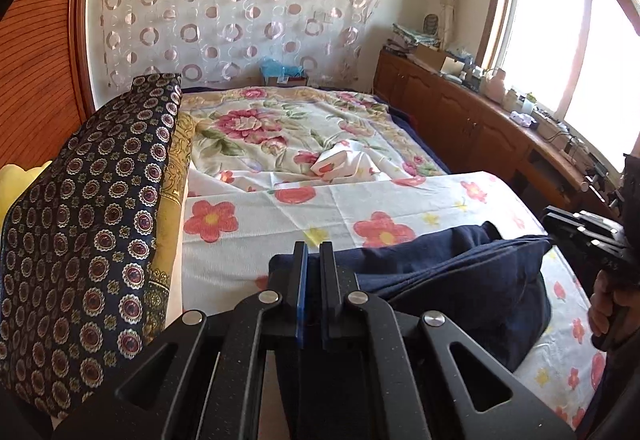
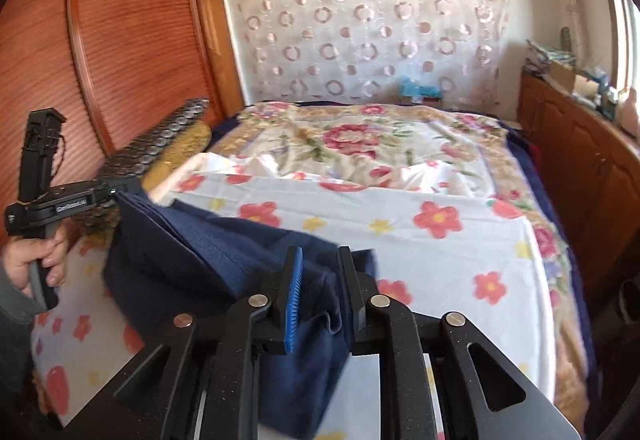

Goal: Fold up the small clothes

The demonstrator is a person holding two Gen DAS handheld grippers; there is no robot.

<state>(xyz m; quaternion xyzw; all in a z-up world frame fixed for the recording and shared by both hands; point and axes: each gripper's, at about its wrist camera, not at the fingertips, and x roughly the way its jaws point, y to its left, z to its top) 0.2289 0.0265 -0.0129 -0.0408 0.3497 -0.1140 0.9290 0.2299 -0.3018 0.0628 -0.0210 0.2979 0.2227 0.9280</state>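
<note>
Two grippers, left (image 1: pixel 314 260) and right (image 2: pixel 320 268), jaws pinching the navy garment (image 1: pixel 460 268), lifted off the bed (image 1: pixel 360 200): mid-fold; next, lay the held edge across evenly.

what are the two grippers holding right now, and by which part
Both hold the navy garment: the left gripper pinches its left edge, the right gripper its right edge, fabric hanging between them.

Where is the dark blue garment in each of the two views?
Left wrist view: the navy garment lies bottom centre to right, behind the left gripper.
Right wrist view: it fills lower left to centre, running between the jaws of the right gripper.
Shared landmark: the circle-patterned curtain behind the bed.
</note>
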